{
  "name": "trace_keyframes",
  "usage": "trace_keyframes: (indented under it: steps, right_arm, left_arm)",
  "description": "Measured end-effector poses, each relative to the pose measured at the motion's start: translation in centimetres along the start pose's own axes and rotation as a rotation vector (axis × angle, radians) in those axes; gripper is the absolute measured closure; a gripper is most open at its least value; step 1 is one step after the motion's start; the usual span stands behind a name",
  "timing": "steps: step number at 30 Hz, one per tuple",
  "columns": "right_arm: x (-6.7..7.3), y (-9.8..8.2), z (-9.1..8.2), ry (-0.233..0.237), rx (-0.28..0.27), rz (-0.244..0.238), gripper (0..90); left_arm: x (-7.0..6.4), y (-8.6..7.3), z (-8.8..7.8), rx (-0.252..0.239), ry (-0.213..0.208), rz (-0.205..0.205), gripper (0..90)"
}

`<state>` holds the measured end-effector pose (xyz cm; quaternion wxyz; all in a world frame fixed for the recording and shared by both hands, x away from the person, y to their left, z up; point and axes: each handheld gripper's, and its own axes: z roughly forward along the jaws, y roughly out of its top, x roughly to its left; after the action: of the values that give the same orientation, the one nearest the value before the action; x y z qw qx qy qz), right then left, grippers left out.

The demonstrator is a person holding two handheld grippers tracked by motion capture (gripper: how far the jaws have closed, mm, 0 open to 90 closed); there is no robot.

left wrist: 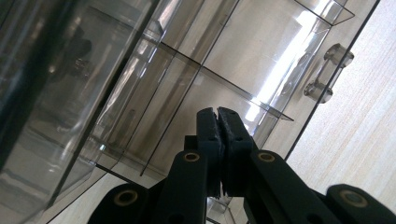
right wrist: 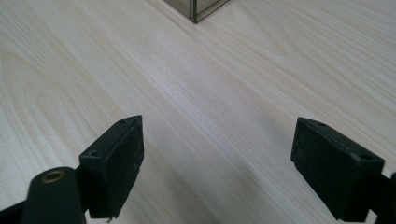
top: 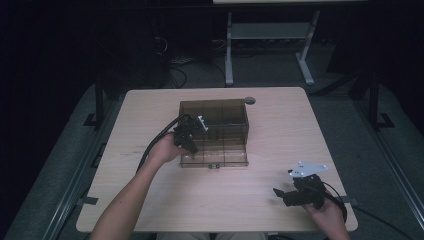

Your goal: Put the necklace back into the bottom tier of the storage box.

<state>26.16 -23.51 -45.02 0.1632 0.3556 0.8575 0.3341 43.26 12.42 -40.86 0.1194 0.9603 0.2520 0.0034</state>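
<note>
A smoky, see-through plastic organiser box with inner dividers [top: 220, 131] sits at the centre of the pale wood-grain table [top: 165, 210], a bit toward the far edge. Its front part, w/ a small clear knob [left wrist: 327, 72], lies flat on the tabletop on the person's side.

The left gripper [top: 191, 136] is at the box's left side, held by the person's left hand [top: 162, 148]. In the left gripper view its two black jaws are pressed together, pads meeting, nothing visible between them. The tips sit right over the clear divider walls; whether they actually touch the plastic is hard to tell, prob. just above it.

The right gripper [top: 282, 193] rests near the table's front right corner, well apart from the box, in the person's right hand [top: 327, 212]. Its jaws stand wide apart, bare wood between them, holding nothing. A corner of the box [right wrist: 201, 9] shows at the top of the right gripper view.
</note>
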Motion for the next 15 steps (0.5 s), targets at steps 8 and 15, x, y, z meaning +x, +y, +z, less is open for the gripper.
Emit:
trace_keyframes:
  steps: [8,15]
  right_arm:
    - [0.02,-0.08,0.07,0.002,0.006,0.006,16.5]
    - [0.08,-0.1,0.05,0.003,0.005,0.005,16.6]
  left_arm:
    - [0.09,-0.15,-0.14,0.001,-0.007,-0.016,83.5]
    - [-0.02,-0.23,-0.35,-0.001,-0.007,-0.014,80.6]
